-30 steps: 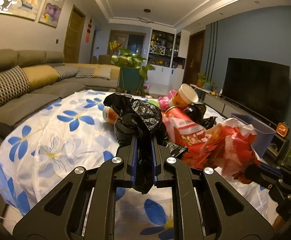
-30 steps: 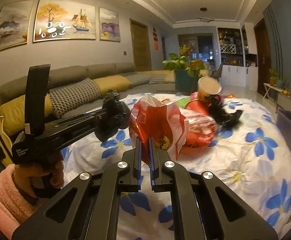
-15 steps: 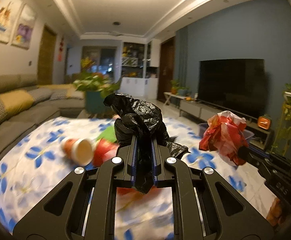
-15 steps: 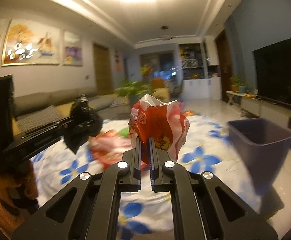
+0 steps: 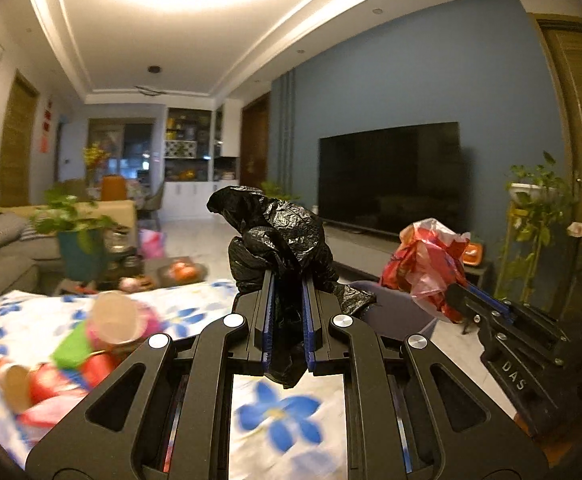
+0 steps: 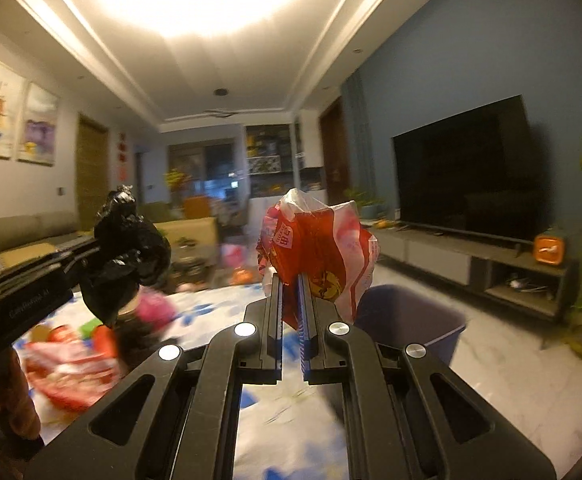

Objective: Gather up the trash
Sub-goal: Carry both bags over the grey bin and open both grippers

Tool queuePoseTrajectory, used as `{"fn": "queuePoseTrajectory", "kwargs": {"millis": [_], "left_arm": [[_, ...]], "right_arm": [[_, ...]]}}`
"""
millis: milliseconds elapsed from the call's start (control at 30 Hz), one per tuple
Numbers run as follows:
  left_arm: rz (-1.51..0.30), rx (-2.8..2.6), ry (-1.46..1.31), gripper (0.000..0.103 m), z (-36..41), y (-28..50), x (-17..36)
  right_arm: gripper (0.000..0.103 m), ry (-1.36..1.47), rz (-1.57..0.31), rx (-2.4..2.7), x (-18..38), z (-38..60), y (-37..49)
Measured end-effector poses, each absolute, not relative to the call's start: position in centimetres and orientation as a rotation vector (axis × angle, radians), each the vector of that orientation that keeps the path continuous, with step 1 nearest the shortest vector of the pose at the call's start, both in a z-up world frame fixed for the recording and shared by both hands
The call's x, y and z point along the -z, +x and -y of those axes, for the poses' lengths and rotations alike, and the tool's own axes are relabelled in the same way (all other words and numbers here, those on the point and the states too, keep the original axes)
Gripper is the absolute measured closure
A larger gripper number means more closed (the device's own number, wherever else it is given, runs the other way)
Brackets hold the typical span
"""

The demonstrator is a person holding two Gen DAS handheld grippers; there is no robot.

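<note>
Both grippers have swung right since 1 s ago: views went from the sofa and trash pile to the TV (image 5: 389,176) wall, and the purple bin (image 6: 409,320) is now in front. Left gripper (image 5: 287,312) jaws clamped on a crumpled black plastic bag (image 5: 279,240), held up in the air above the floral-cloth counter (image 5: 287,420). Right gripper (image 6: 289,312) jaws clamped on a red-and-white snack wrapper (image 6: 317,252), also lifted, with the bin just beyond it on the right, on the floor. In the left wrist view the wrapper (image 5: 427,264) sits right of the black bag, over the bin (image 5: 395,316). Remaining trash, a paper cup (image 5: 115,316) and red wrappers (image 5: 51,384), lies blurred on the counter, near left.
</note>
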State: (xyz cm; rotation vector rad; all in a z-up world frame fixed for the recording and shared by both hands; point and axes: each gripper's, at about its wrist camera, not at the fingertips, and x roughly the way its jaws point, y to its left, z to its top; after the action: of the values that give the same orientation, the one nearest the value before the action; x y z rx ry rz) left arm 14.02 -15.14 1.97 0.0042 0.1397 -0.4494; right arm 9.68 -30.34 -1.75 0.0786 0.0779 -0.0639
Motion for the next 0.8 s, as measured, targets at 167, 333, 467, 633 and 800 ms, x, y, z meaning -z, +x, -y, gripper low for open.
{"fn": "queuePoseTrajectory", "kwargs": {"millis": [167,333,467,633,800], "left_arm": [[-0.179,0.507,0.006,0.091,18.8,18.6,-0.5],[-0.223,0.549,0.006,0.091,21.8,22.2,1.2],[-0.249,0.565,0.007,0.091,22.7,24.2,2.2],[-0.275,0.602,-0.003,0.091,24.2,26.6,2.9],[-0.287,0.631,0.003,0.091,25.3,27.4,3.4]], "right_arm": [[0.095,0.102,-0.076,0.124,2.0,32.9,12.2],[0.095,0.112,-0.092,0.158,2.7,34.9,14.8],[0.095,0.115,-0.109,0.179,2.9,35.5,16.5],[0.095,0.123,-0.132,0.193,3.5,35.9,17.9],[0.095,0.13,-0.147,0.201,3.6,36.5,19.1]]}}
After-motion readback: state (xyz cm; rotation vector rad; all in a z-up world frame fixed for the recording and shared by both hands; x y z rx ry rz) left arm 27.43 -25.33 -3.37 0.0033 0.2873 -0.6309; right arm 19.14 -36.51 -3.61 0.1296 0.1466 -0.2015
